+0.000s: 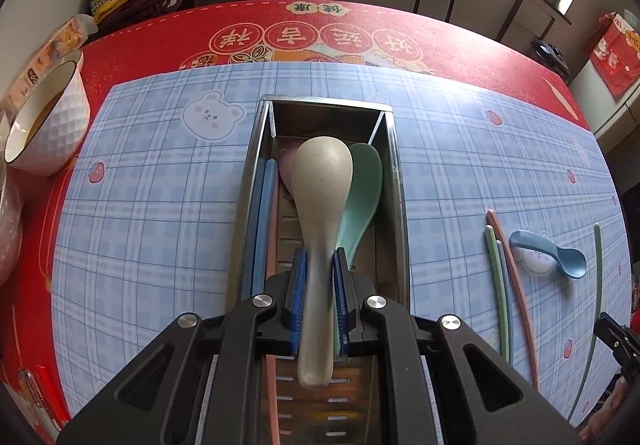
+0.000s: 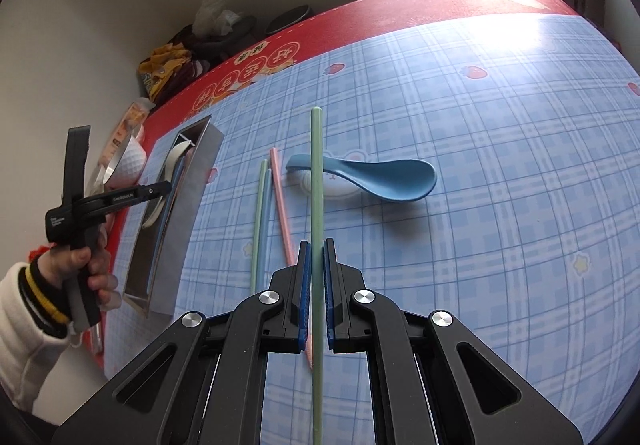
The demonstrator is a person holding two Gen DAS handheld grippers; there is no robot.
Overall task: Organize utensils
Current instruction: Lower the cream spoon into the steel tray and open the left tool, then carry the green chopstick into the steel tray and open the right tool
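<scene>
while left gripper (image 1: 320, 265) clamps beige spoon (image 1: 322, 181) | right gripper (image 2: 316, 257) pinches green chopstick (image 2: 316, 165)

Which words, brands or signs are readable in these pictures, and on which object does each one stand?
"好运吉祥": upside down, in round badges on the red tablecloth.
"健康": upside down, nearer its far edge.
"Genrobot.AI": on the arm of the left gripper.
Small white print on that gripper's body: too small to read.
Print on the carton behind the bowl: blurred.
</scene>
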